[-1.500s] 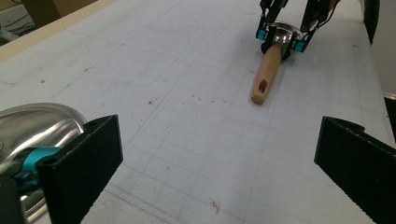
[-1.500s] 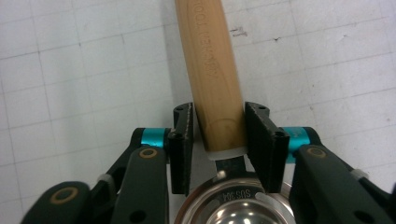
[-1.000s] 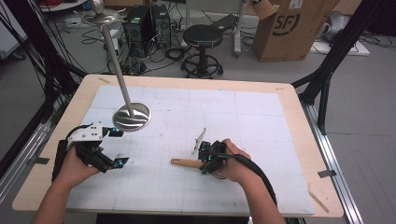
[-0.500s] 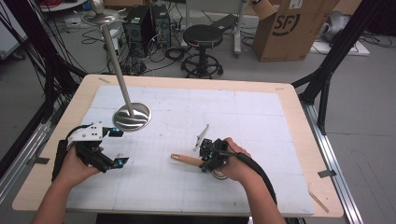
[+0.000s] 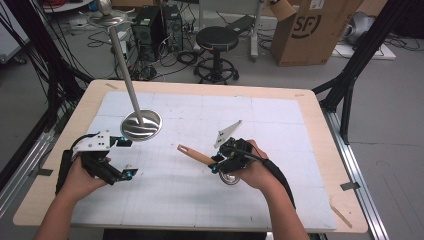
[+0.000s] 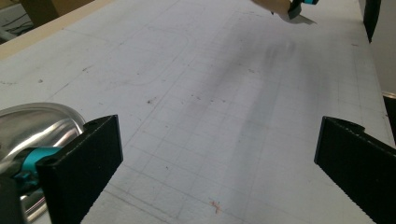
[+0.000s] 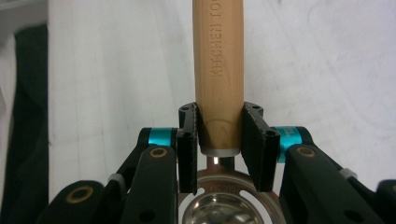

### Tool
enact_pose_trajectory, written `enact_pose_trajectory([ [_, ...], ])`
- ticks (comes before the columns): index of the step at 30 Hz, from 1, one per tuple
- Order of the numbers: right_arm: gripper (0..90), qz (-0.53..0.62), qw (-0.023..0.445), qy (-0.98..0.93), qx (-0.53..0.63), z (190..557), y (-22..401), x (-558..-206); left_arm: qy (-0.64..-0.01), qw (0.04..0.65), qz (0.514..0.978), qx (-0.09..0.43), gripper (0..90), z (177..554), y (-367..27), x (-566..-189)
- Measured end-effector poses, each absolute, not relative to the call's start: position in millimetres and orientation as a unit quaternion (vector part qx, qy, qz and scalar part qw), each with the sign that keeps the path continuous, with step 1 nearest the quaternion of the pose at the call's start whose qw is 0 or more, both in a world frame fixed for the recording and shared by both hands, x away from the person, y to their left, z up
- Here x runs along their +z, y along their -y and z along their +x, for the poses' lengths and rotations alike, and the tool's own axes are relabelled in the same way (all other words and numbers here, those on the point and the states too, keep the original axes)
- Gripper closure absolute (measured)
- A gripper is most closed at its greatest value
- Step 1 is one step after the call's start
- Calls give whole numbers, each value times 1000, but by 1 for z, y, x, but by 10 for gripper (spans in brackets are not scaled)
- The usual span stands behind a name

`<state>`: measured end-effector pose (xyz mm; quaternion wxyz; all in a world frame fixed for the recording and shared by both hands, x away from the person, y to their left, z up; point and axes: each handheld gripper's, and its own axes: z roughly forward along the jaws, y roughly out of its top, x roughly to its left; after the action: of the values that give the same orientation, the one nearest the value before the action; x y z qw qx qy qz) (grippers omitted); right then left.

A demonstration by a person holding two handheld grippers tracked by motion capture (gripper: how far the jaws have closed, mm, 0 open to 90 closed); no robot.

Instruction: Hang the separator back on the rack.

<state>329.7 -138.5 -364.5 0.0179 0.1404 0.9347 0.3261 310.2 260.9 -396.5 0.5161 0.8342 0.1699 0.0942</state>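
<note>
Tongs come in a pair here, one set in each of the person's hands, above a worktop (image 5: 310,150) covered by a white gridded sheet. Going from the left: the left tongs (image 5: 125,157) rest low near the worktop's left edge, released, with the jaws wide apart and nothing between them. Just beyond them stands one shiny metal disc (image 5: 141,125) with a slanted pole rising from it toward the far left; in the left gripper view its rim (image 6: 32,121) sits beside the left jaw. Bare sheet lies between the two hands, with nothing in the way.

Toward the middle, the right tongs (image 7: 219,140) are clenched on the one wooden handle (image 7: 218,60) of a metal strainer (image 5: 230,177), gripping it near the metal collar. The handle (image 5: 192,154) points left and away across the sheet, and the round steel bowl (image 7: 229,205) sits under the hand, near the worktop's front middle. The handle is stamped "KITCHEN TO", with the remaining letters cut off.

Behind the worktop stand one black stool (image 5: 216,40) and, farther right, one cardboard box (image 5: 310,30) printed "SF".
</note>
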Motion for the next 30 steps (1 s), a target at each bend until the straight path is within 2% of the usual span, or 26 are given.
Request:
enact_pose_trajectory([
  [9,688,146,40,-917,369,333,135,-351,-169,518,834,93,16,310,-261,-396],
  [30,687,132,48,-883,447,353,113,-294,-168,530,826,93,16,310,-263,-394],
])
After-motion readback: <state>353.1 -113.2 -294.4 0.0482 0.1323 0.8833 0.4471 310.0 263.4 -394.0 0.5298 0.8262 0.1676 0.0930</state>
